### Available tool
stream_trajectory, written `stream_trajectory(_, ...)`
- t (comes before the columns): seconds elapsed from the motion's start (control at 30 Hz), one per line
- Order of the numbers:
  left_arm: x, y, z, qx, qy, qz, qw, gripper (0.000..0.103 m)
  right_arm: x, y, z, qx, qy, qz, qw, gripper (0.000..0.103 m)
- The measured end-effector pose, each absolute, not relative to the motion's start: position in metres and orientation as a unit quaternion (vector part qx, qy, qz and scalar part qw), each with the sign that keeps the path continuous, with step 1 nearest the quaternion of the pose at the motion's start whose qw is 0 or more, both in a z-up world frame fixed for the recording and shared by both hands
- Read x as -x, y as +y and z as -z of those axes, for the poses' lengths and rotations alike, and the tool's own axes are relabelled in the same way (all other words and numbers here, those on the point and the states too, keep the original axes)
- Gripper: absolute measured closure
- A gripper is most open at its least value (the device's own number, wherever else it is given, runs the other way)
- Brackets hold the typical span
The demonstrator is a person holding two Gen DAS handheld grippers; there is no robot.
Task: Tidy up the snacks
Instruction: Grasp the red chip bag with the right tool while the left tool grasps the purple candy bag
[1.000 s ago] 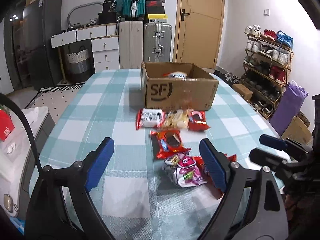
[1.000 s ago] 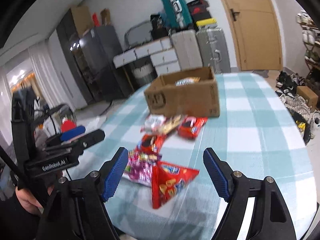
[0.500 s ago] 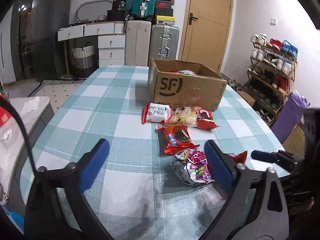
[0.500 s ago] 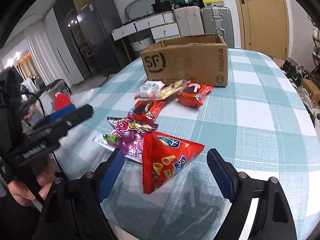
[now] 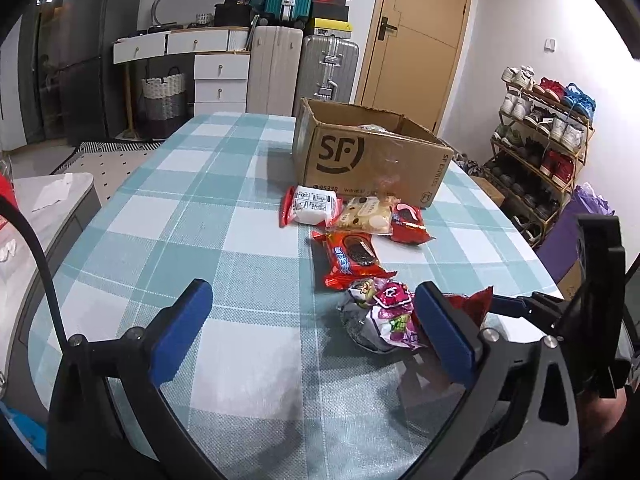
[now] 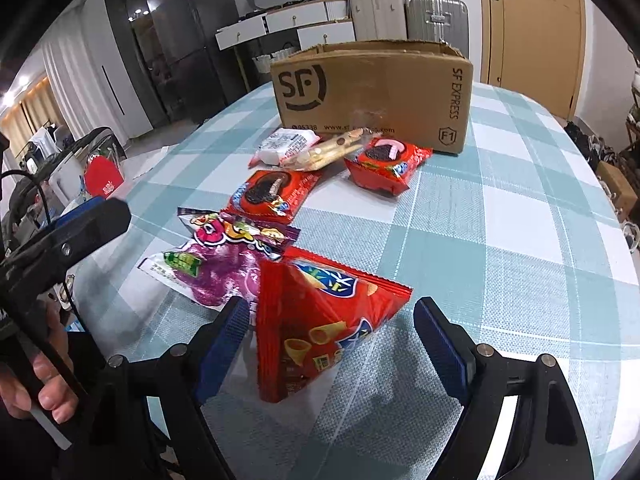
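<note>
Several snack packs lie on the checked table [image 5: 192,216] in front of an open cardboard box [image 5: 360,160]. My left gripper [image 5: 312,300] hovers low over the cloth, its jaws opening. A purple candy bag [image 5: 380,320] lies just inside its right finger, untouched. My right gripper [image 6: 330,312] is open and straddles a red triangular chips bag [image 6: 320,320], whose corner also shows in the left wrist view [image 5: 476,300]; the pads do not press it. The purple candy bag [image 6: 216,268] lies left of the chips bag. A red cookie pack [image 6: 272,192] sits behind.
Near the cardboard box [image 6: 372,92] lie a white-and-red pack [image 5: 312,208], a pale biscuit pack [image 5: 366,216] and another red pack [image 5: 408,224]. A shoe rack [image 5: 540,140] stands at the right, suitcases [image 5: 300,68] and drawers behind the table. A hand [image 6: 24,392] holds the left gripper.
Both grippers have sunk toward the table. The left jaws have spread wider. The right gripper tipped down and closed in, so the chips bag now lies between its fingers.
</note>
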State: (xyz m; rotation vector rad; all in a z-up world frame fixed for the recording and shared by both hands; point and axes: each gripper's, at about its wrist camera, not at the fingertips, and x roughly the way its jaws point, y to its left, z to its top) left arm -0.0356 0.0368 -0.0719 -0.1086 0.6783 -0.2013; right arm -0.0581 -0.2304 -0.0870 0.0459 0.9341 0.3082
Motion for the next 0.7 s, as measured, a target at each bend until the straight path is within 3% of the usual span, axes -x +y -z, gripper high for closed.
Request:
stream_trajectory(0.17,0.035,0.037,0.075,0.054,0.339,0.097,0.934,0.002,0.052,-0.233,0.096,-0.037,0.465,-0.155,0.871,0.035)
stream_trajectory(0.27,0.031,0.036,0.079,0.056,0.349,0.100,0.930,0.002,0.054,-0.232,0.095,-0.035,0.462,-0.155,0.873,0.041)
stream_trajectory(0.47,0.031,0.034,0.082,0.054,0.354,0.098,0.928,0.002,0.054,-0.238,0.095,-0.054,0.459,-0.160,0.872,0.051)
stream_trajectory(0.7,0.027,0.033,0.089,0.052,0.370,0.092,0.923,0.002,0.061,-0.240,0.086,-0.059,0.438,-0.165,0.882,0.055)
